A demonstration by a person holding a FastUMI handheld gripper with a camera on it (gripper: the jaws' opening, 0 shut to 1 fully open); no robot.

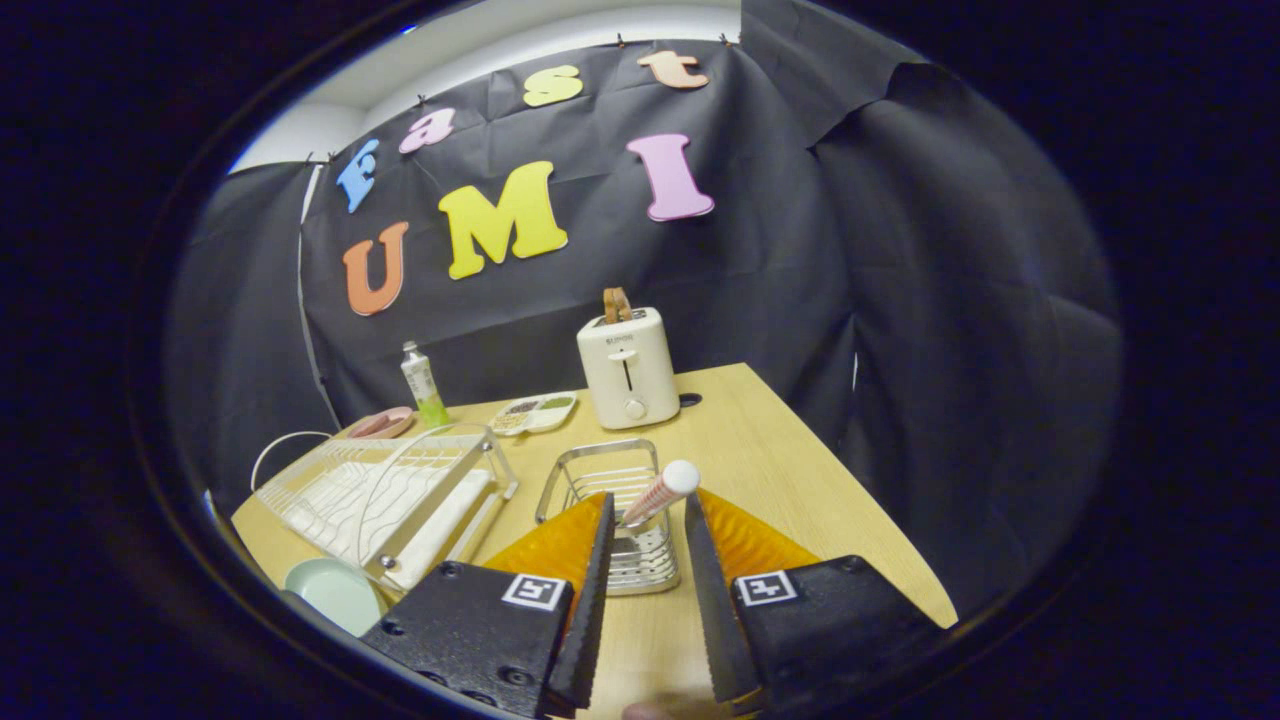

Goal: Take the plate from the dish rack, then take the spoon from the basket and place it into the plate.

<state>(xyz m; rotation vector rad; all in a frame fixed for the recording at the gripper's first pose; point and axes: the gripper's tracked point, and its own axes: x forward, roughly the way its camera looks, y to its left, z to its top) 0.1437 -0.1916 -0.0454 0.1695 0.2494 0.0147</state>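
- A pale green plate (335, 592) lies flat on the bench (800, 480) at its near left corner, just beside the front of the dish rack and left of the gripper's left finger.
- The white wire dish rack (385, 495) stands behind and to the right of the plate, with a curved wire hoop arching over it.
- Beyond the rack, near the booth's wall, sit a pink dish (380, 424), an upright tube with a green lower part (424, 385), and a shallow tray with divided sections (536, 412).
- A metal wire basket (612, 500) stands upright on the bench just ahead of the fingers, partly hidden behind the left finger.
- The spoon (660, 492) leans in the basket, its handle with a round white end rising to the right above the rim, between the two fingertips and just beyond them.
- The gripper (645, 510) is spread apart, with a clear gap between its two fingers and nothing held; whether the spoon handle touches either finger cannot be told.
- A cream toaster (628, 368) stands further back on the bench, with something brown sticking up from its slot.
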